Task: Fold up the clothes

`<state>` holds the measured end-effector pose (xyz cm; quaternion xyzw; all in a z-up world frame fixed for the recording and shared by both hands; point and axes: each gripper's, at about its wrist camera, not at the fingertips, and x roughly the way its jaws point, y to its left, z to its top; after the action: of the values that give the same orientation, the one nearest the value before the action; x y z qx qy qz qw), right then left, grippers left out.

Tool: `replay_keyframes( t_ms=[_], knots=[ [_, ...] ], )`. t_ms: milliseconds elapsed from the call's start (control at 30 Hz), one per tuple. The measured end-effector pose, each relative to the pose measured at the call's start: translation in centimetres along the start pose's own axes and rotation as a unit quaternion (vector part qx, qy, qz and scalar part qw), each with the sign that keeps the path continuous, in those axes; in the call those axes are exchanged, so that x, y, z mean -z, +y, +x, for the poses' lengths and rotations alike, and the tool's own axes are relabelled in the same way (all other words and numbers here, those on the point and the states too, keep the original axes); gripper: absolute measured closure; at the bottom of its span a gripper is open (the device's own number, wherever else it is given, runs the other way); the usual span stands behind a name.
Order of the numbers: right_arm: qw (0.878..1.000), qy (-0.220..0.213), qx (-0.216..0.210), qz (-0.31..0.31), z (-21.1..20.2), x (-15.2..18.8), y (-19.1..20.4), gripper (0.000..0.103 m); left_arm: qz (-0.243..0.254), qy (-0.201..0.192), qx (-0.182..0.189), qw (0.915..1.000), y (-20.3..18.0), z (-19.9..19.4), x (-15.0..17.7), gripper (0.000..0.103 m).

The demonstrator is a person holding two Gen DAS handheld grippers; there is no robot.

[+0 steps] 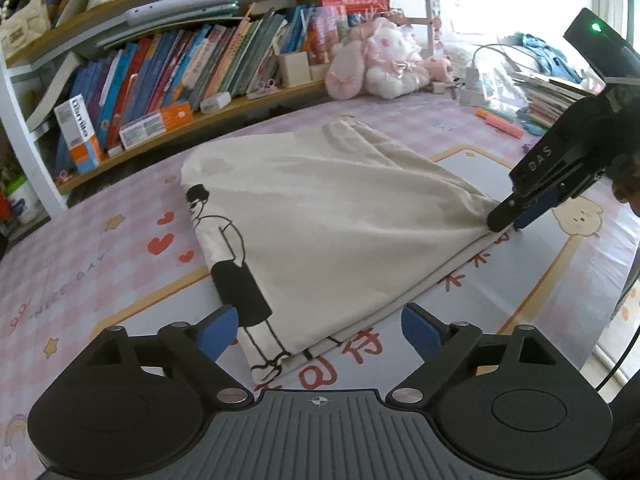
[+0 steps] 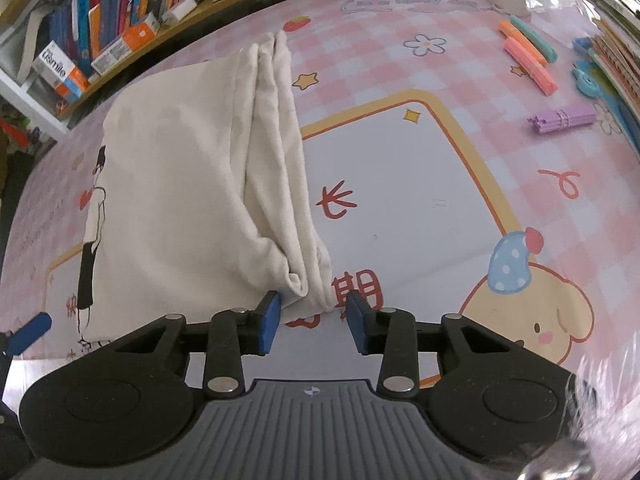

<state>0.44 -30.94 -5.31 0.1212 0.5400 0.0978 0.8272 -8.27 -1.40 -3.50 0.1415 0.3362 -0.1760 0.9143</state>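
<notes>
In the left wrist view, the left gripper (image 1: 318,334) stood wide open with nothing between its blue pads (image 1: 220,332), poised just above the near corner of a cream T-shirt (image 1: 320,224) printed with a cartoon figure (image 1: 228,252). The folded shirt lay across the middle of a pink checked mat (image 1: 100,264), its printed edge toward the bookshelf (image 1: 160,80) that ran along the mat's far side. At the shirt's right corner the right gripper (image 1: 510,222) appeared; from here I could not tell how far its fingers were parted. A plush toy (image 1: 384,60) sat at the mat's far edge. In the right wrist view, the right gripper (image 2: 312,316) was partly open, its blue pads (image 2: 270,320) set either side of the shirt's bunched corner (image 2: 308,284) without closing on it. The T-shirt (image 2: 180,184) spread away toward the mat's (image 2: 400,184) far left, folds stacked along its right edge. Highlighters (image 2: 528,56) and a purple bundle (image 2: 564,118) lay well apart near the mat's right edge.
</notes>
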Motion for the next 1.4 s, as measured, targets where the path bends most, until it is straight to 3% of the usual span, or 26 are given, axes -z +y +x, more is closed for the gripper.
replay_keyframes(
  t_ms=[233,400,667,800,1000,1233,1400],
  knots=[
    [1.0,0.007,0.0,-0.012,0.3,0.1,0.5,0.087,-0.003,0.005,0.013,0.9999,-0.2,0.5,0.4,0.011],
    [1.0,0.015,-0.01,-0.013,0.4,-0.2,0.6,0.092,0.0,-0.001,0.018,0.9998,-0.5,0.7,0.8,0.011],
    [0.995,-0.003,-0.078,0.058,-2.4,-1.9,0.0,0.093,0.049,-0.016,0.005,0.9986,-1.9,1.1,1.3,0.011],
    [0.992,-0.023,-0.105,0.063,-4.2,-3.1,1.2,0.093,0.067,-0.023,0.001,0.9975,-2.5,1.5,1.5,0.011],
    [0.992,-0.032,-0.113,0.045,-5.4,-4.0,2.6,0.093,0.066,-0.026,0.009,0.9974,-2.7,2.4,1.3,0.011],
    [0.992,-0.033,-0.111,0.043,-5.8,-4.3,3.2,0.093,0.085,-0.035,-0.01,0.9957,-3.2,3.1,1.3,0.011],
    [0.993,-0.031,-0.105,0.048,-5.8,-4.2,2.7,0.093,0.063,-0.028,-0.006,0.9976,-2.3,3.5,1.0,0.015]
  ],
)
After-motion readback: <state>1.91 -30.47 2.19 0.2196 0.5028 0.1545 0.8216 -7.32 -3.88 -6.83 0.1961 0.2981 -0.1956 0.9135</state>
